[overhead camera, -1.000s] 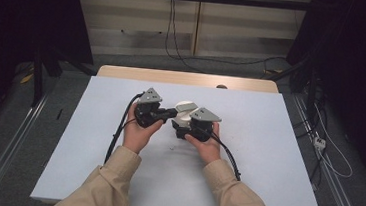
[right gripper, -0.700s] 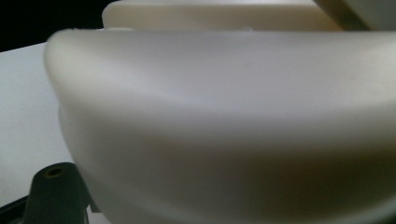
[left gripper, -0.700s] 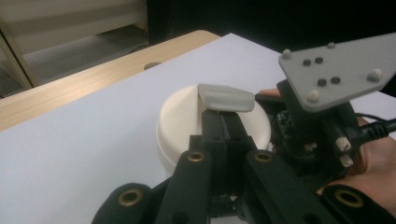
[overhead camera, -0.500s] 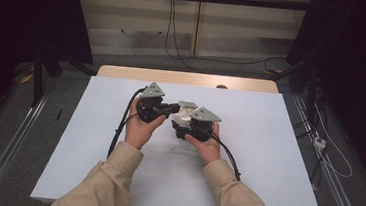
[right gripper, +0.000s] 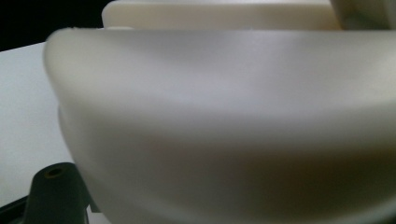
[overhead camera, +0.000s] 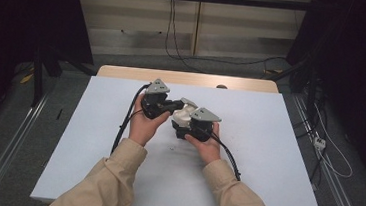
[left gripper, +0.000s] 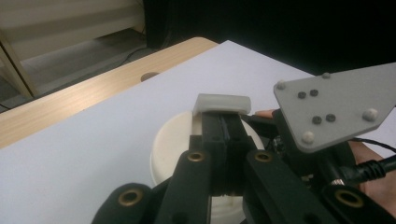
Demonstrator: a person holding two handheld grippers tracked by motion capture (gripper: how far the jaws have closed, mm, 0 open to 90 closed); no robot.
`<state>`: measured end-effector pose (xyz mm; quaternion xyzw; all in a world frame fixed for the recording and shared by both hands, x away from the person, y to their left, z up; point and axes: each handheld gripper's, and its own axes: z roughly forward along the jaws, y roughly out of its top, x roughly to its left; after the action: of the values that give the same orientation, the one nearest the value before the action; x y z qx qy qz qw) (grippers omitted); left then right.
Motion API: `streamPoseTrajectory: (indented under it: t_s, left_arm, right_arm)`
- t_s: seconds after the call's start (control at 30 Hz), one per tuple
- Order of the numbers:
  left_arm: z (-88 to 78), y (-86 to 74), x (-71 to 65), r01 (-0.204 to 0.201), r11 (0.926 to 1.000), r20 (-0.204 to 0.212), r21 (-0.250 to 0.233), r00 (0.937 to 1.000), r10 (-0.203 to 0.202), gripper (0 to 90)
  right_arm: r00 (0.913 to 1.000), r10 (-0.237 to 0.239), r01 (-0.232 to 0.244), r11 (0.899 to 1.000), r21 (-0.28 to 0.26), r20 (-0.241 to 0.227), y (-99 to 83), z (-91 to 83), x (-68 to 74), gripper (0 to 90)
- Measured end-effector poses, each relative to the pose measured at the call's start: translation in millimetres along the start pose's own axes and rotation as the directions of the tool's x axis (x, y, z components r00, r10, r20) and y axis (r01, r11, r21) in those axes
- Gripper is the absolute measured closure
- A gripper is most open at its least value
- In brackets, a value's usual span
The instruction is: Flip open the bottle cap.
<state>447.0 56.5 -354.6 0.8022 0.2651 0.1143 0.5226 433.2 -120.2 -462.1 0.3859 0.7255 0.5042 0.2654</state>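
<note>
1. A round cream-white plastic container [overhead camera: 182, 116] sits at the centre of the high view, on the pale blue-white tabletop [overhead camera: 266, 155], between the two handheld grippers.
2. The left gripper [overhead camera: 172, 104], black with a grey three-cornered plate, comes in from the centre-left of the high view. In the left gripper view its jaws are pressed together on a small translucent white tab [left gripper: 222, 103] that sticks up at the container's top, just above the middle of the frame.
3. The right gripper [overhead camera: 185, 127] lies just right of centre in the high view, against the container's near side. The right gripper view is too close to show its jaws; they read as closed, and the cream body [right gripper: 224, 121] lies right against the camera.
4. A light wooden board [left gripper: 70, 100] edges the tabletop at the left gripper view's upper left.
</note>
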Motion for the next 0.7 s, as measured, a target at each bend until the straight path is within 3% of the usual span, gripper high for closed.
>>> streamPoseTrajectory:
  t_s: [0.7]
  left_arm:
    - [13.3, 12.0, -0.1, -0.005, 1.0, 0.001, -0.006, 1.0, 0.005, 90.0]
  right_arm:
    - [1.0, -0.003, 0.003, 1.0, 0.002, -0.001, 0.2, 0.1, -0.5, 18.8]
